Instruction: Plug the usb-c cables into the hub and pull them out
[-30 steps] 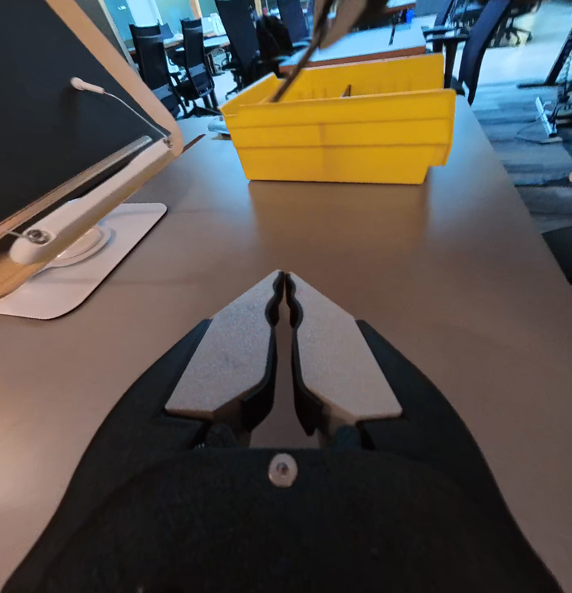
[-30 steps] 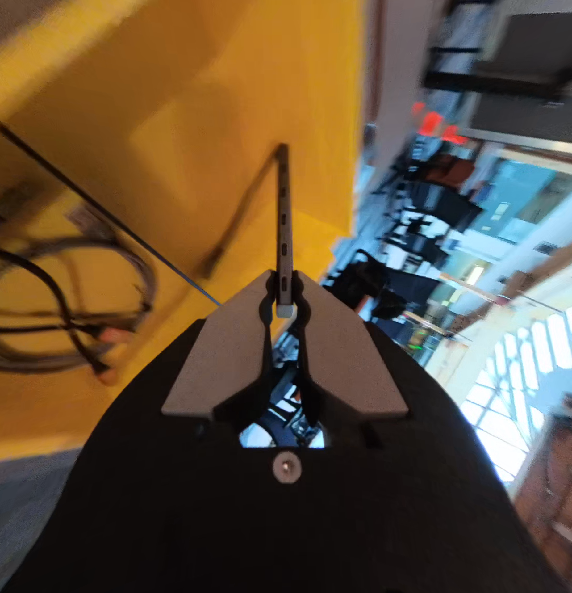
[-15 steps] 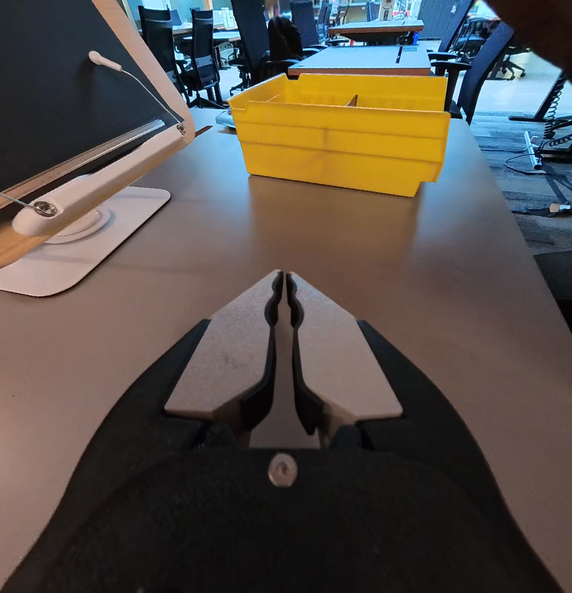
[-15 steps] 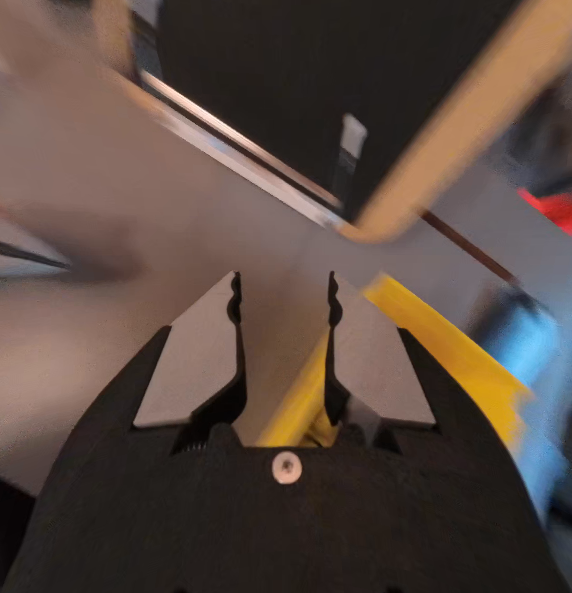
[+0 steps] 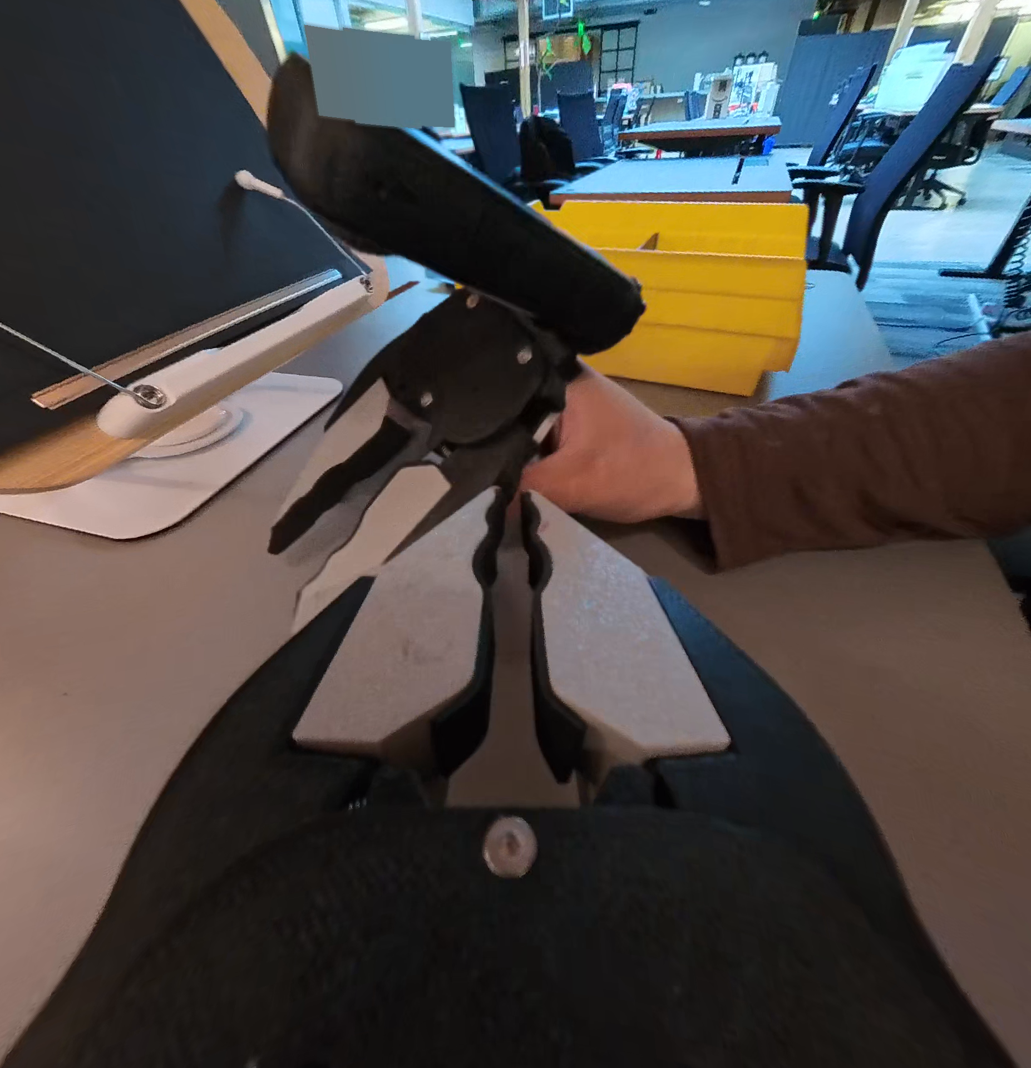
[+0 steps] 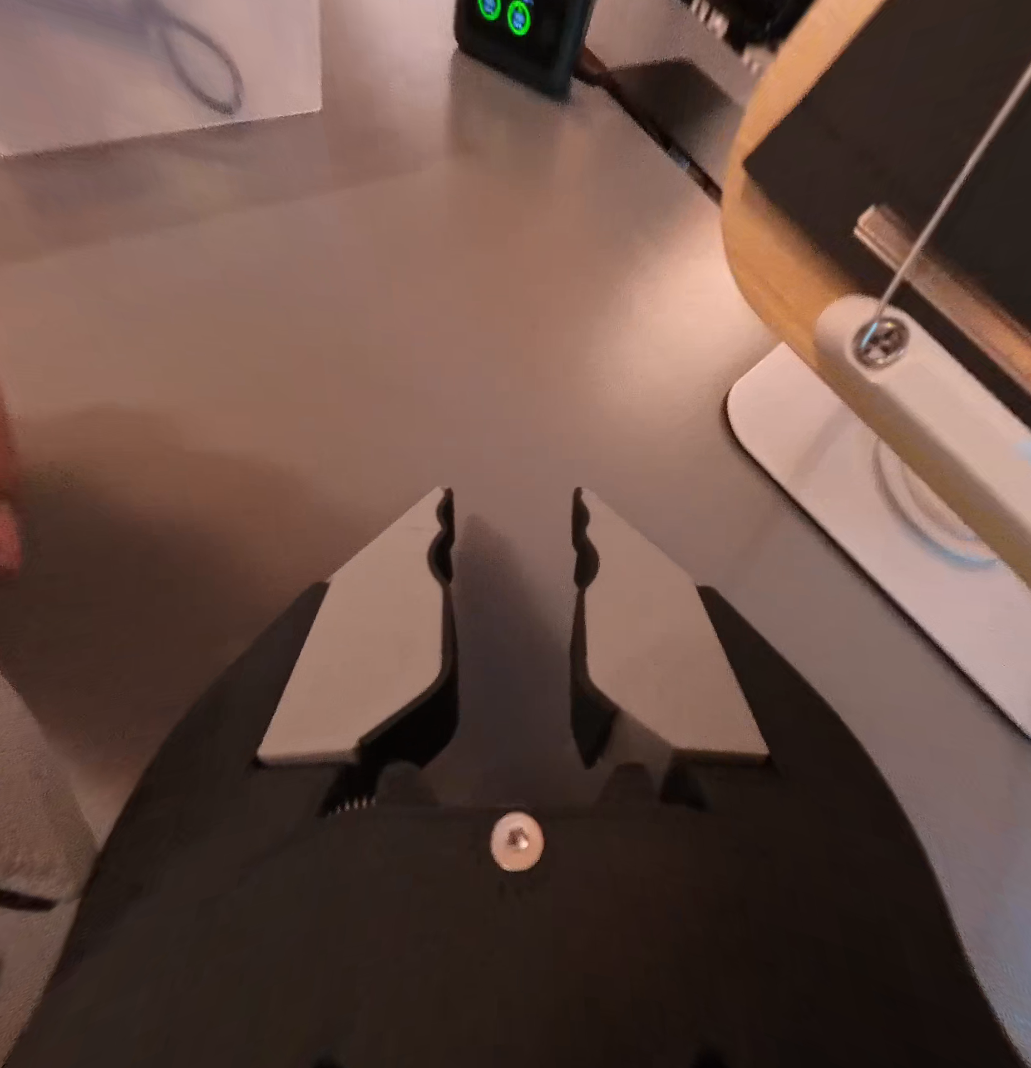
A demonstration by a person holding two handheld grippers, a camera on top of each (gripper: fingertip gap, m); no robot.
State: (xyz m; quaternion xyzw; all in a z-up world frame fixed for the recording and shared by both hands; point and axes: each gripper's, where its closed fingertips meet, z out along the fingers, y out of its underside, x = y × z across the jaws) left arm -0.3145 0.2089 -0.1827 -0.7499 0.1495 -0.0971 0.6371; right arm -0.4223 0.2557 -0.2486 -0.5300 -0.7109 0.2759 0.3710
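1. The grey table fills the lower part of both views, and both grippers are low over it.
2. A dark board with a pale wooden edge leans on a white stand with a flat white base at the left of the left wrist view; the same stand base sits at the right of the right wrist view, beside that gripper.
3. A yellow bin stands farther back on the table, partly hidden behind the right gripper's black body. What lies inside it cannot be seen from here.
4. The right gripper crosses the left wrist view just ahead of the left one, tilted down toward the table, held by a hand with a brown sleeve. It blocks the stretch of table between the left gripper and the stand.
5. In its own view the right gripper is released, jaws well apart with only bare table between them.
6. The left gripper is nearly clenched, a thin slit between the tips, grasping nothing.
7. A small dark device with green rings lit on its screen stands at the far edge in the right wrist view, near a white sheet.
8. Neither the hub nor the usb-c cables can be made out in either view.
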